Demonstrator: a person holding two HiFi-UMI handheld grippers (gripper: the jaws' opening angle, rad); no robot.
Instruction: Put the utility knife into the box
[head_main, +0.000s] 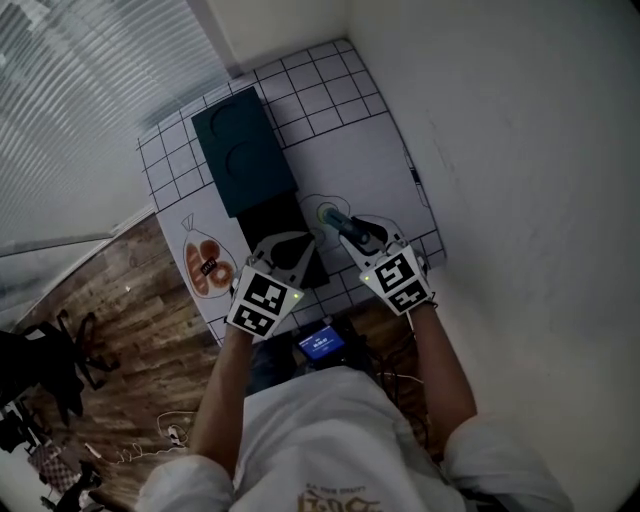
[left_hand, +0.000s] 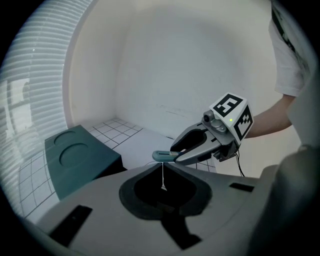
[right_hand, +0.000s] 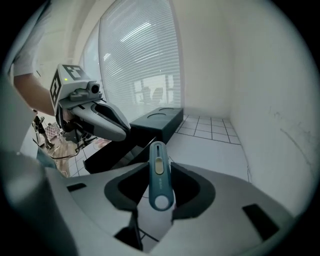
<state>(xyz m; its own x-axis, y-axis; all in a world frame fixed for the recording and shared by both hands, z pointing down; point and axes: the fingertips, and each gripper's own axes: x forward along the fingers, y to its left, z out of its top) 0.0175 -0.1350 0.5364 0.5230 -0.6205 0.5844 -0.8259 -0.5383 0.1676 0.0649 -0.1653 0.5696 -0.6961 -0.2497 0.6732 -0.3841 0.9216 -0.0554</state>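
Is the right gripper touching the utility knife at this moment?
Touching. In the right gripper view the right gripper has its jaws pressed on both sides of the utility knife.

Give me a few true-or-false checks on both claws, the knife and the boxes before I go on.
1. The right claw grips the teal plastic utility knife. True.
2. The knife already lies in the black rectangular box. False: it is in the right claw, to the right of that box in the head view.
3. The left claw holds the dark teal rectangular case. False: its jaws are together on nothing, and the case lies on the white grid cloth.
4. The teal case has round recesses on top. True.
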